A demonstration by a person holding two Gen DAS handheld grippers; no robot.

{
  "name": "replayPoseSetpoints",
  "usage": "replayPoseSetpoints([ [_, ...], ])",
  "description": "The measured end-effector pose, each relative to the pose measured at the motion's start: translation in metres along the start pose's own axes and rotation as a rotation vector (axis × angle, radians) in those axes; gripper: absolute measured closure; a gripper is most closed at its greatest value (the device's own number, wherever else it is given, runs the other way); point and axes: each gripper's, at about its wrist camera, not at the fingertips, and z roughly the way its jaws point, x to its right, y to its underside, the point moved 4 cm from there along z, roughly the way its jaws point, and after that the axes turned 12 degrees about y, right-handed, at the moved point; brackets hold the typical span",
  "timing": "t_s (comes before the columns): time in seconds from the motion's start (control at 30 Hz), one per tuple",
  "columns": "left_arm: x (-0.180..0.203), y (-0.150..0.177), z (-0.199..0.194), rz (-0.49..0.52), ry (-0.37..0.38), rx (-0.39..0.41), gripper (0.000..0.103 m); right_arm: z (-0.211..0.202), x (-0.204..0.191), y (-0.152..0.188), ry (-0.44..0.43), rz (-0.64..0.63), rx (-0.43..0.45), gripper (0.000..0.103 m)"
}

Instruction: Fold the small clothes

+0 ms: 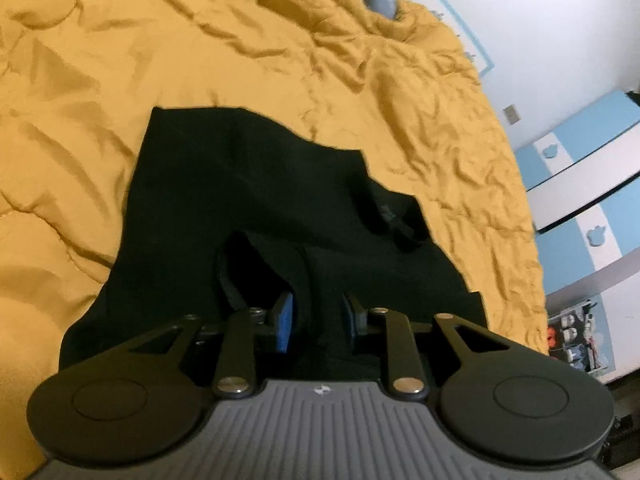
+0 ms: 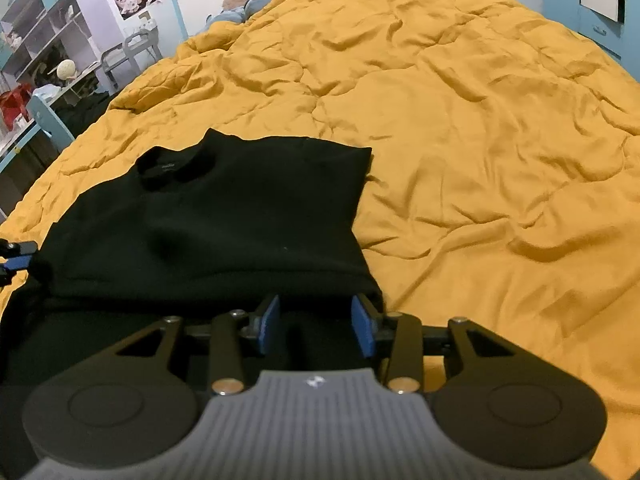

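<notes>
With the black knit top [image 2: 224, 216] lying half-folded on the rumpled mustard-yellow quilt [image 2: 480, 160], both the left gripper [image 1: 318, 320] and right gripper [image 2: 316, 322] seem clamped on its near hem, which should be carried level toward the collar.

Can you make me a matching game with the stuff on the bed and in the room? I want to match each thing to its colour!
Things:
1. shirt
2. bedcover
3. gripper pads
4. chair

Colours:
A. red
B. black
C. blue
D. mustard yellow

Right pairs: 1-B, 2-D, 3-C, 4-A.
</notes>
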Motion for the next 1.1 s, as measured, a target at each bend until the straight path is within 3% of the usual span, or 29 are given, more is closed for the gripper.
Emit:
replayPoseSetpoints([
  [0.13,-0.014,0.001,0.016,-0.037,-0.051,-0.041,0.076,0.001,-0.002,0.001,0.003,-0.01,-0.003,0.067],
  [0.2,-0.009,0.001,0.016,-0.012,-0.034,-0.042,0.1,0.001,0.0,0.0,0.009,-0.012,-0.001,0.067],
  [0.23,-0.002,-0.001,0.012,0.017,-0.031,-0.028,0.1,0.001,0.001,0.0,0.012,-0.013,-0.002,0.067],
  [0.33,0.03,-0.014,-0.011,0.095,0.068,0.03,0.1,0.003,0.002,0.0,0.018,-0.012,-0.004,0.067],
  [0.43,0.069,-0.026,-0.047,0.202,0.245,0.087,0.1,0.004,0.003,0.0,0.015,-0.013,-0.007,0.067],
  [0.5,0.067,-0.024,-0.056,0.273,0.199,0.047,0.1,0.005,0.002,0.002,0.011,-0.012,-0.011,0.067],
  [0.6,0.024,-0.009,-0.046,0.217,0.037,-0.055,0.1,0.006,0.0,0.005,0.0,-0.017,-0.019,0.067],
  [0.67,-0.003,0.007,-0.042,0.162,-0.008,-0.091,0.1,0.007,0.0,0.007,0.002,-0.023,-0.026,0.067],
  [0.8,-0.02,0.022,-0.037,0.115,-0.018,-0.083,0.1,-0.001,-0.001,0.008,-0.005,-0.05,-0.025,0.067],
  [0.93,-0.018,0.021,-0.035,0.104,-0.018,-0.06,0.1,-0.015,0.002,-0.01,-0.012,-0.071,0.032,0.067],
  [1.0,-0.016,0.017,-0.034,0.106,-0.015,-0.054,0.1,-0.01,0.003,-0.025,0.023,-0.086,0.046,0.067],
  [1.1,-0.018,0.016,-0.038,0.102,-0.013,-0.044,0.1,0.014,0.007,-0.05,0.003,-0.053,0.021,0.067],
])
